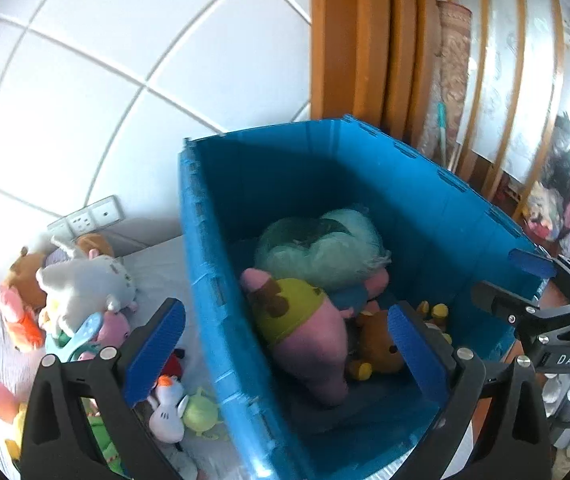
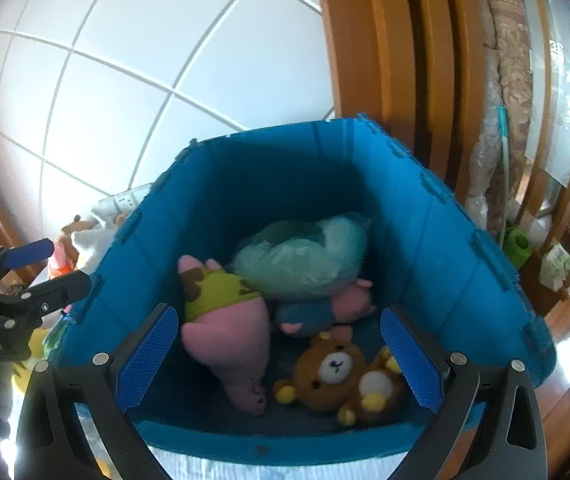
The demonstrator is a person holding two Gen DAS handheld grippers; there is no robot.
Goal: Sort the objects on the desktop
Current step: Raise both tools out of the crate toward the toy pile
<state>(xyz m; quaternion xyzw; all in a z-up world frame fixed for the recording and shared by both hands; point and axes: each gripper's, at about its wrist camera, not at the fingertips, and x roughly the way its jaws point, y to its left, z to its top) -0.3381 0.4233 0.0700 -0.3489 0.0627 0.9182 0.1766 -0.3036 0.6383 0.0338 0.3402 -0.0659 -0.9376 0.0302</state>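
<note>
A blue plastic crate (image 1: 205, 280) (image 2: 465, 272) holds a pink starfish plush (image 1: 305, 340) (image 2: 225, 336), a teal fluffy plush (image 1: 325, 248) (image 2: 305, 256), a brown bear plush (image 2: 341, 376) (image 1: 377, 344) and a pink and blue plush (image 2: 325, 308). My left gripper (image 1: 285, 344) is open and empty above the crate's left wall. My right gripper (image 2: 277, 352) is open and empty above the crate's near end. A pile of plush toys (image 1: 81, 292) lies on the white desktop (image 1: 157, 268) left of the crate. The right gripper also shows in the left wrist view (image 1: 525, 280); the left gripper shows in the right wrist view (image 2: 41, 272).
A white tiled wall (image 1: 125, 80) with sockets (image 1: 89, 216) stands behind the desk. An orange wooden door frame (image 1: 349, 40) and rolled rugs (image 2: 509, 80) are at the right. A green cup (image 2: 519, 244) sits on the wooden floor.
</note>
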